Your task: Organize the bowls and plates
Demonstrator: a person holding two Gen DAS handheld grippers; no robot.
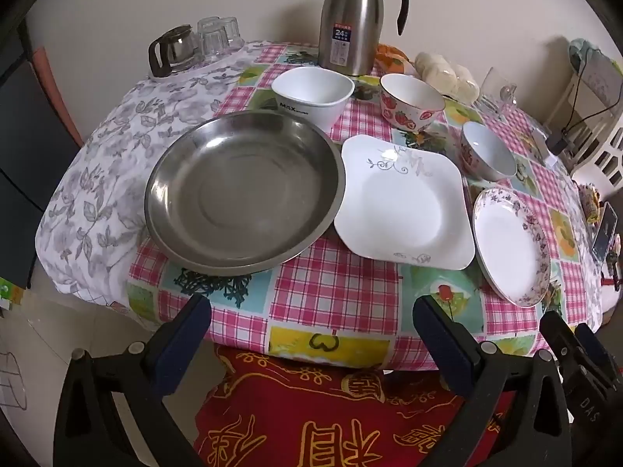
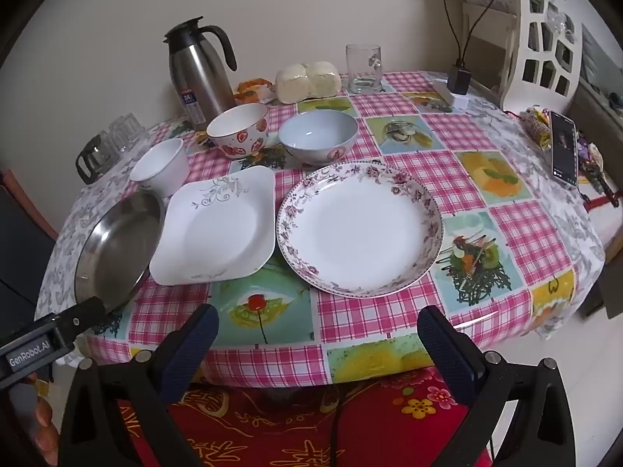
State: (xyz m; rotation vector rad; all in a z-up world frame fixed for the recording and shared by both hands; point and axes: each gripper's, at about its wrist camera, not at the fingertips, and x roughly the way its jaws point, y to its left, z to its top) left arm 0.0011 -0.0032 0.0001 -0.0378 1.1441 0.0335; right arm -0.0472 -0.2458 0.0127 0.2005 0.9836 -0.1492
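A round table [image 1: 331, 292] carries a steel dish [image 1: 241, 190] [image 2: 117, 249] at the left, a square white plate [image 1: 405, 210] [image 2: 218, 229] in the middle and a round floral-rimmed plate [image 1: 510, 245] [image 2: 358, 229] at the right. Behind them stand a plain white bowl [image 1: 311, 93] [image 2: 161, 163], a strawberry bowl [image 1: 410, 101] [image 2: 237, 128] and a pale blue bowl [image 1: 486, 151] [image 2: 317, 136]. My left gripper [image 1: 311, 311] hangs open before the table's near edge, below the steel dish and square plate. My right gripper [image 2: 317, 323] is open over the near edge, below the floral plate. Both are empty.
A steel thermos jug [image 1: 350, 19] [image 2: 198, 74], upturned glasses [image 1: 218, 39], a glass pot [image 1: 173, 48], wrapped buns [image 2: 307, 79] and a glass mug [image 2: 364, 68] line the back. A phone [image 2: 564, 148] lies at the right edge. A red cushioned chair [image 1: 331, 408] sits below.
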